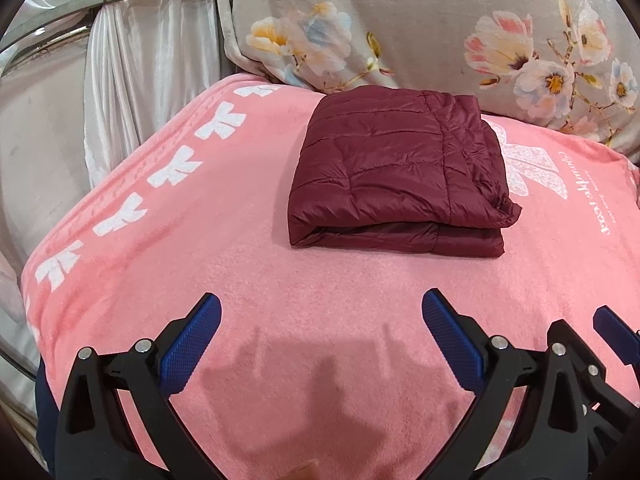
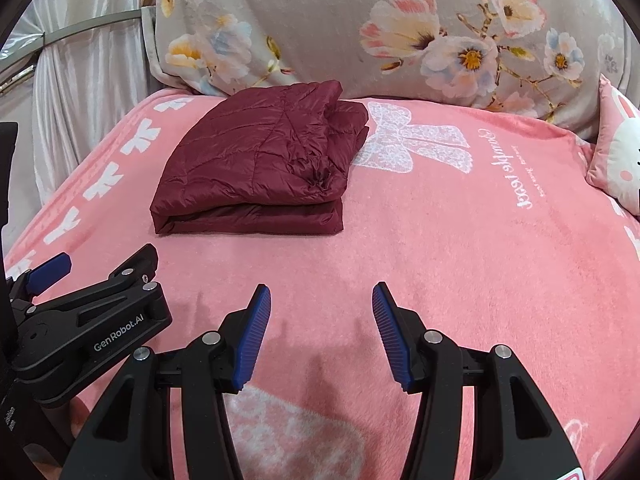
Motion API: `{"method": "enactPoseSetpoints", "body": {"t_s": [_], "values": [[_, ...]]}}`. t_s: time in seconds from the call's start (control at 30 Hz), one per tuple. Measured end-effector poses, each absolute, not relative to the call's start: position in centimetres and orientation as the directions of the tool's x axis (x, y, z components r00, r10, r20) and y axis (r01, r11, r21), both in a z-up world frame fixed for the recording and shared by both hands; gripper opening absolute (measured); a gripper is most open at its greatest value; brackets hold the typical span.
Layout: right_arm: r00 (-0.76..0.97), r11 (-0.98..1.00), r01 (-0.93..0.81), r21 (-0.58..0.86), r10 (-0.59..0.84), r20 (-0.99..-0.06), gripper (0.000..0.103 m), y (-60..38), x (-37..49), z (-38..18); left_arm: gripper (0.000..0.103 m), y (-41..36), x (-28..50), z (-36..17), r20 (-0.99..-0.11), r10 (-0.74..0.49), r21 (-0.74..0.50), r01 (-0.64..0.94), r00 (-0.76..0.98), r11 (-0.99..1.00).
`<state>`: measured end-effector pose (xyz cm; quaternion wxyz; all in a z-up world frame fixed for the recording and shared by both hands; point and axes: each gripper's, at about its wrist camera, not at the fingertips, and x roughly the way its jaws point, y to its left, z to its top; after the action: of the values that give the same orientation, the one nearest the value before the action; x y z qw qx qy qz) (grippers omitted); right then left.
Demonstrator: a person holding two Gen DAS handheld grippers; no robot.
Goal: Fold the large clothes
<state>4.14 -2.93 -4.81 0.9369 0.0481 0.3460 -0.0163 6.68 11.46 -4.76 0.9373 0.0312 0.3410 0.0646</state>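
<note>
Lying folded on the pink blanket [image 1: 240, 272], a maroon puffer jacket [image 1: 400, 168] (both grippers' jaws wide, empty).

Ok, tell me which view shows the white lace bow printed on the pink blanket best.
The right wrist view: the white lace bow lies fully in sight on the pink blanket, just right of the folded maroon jacket. In the left wrist view the jacket covers the bow's left part, and what remains is distorted near the frame edge.
</note>
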Motion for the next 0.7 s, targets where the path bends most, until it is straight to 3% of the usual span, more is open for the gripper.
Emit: {"method": "enactPoseSetpoints", "body": {"t_s": [0.7], "values": [[0.760,0.995,0.060,0.076,0.004,-0.650,0.052,-2.50,3.91,-4.86,0.098,11.33,6.31,-4.30,-0.625,0.141,0.116,-0.087,0.768,0.989]]}}
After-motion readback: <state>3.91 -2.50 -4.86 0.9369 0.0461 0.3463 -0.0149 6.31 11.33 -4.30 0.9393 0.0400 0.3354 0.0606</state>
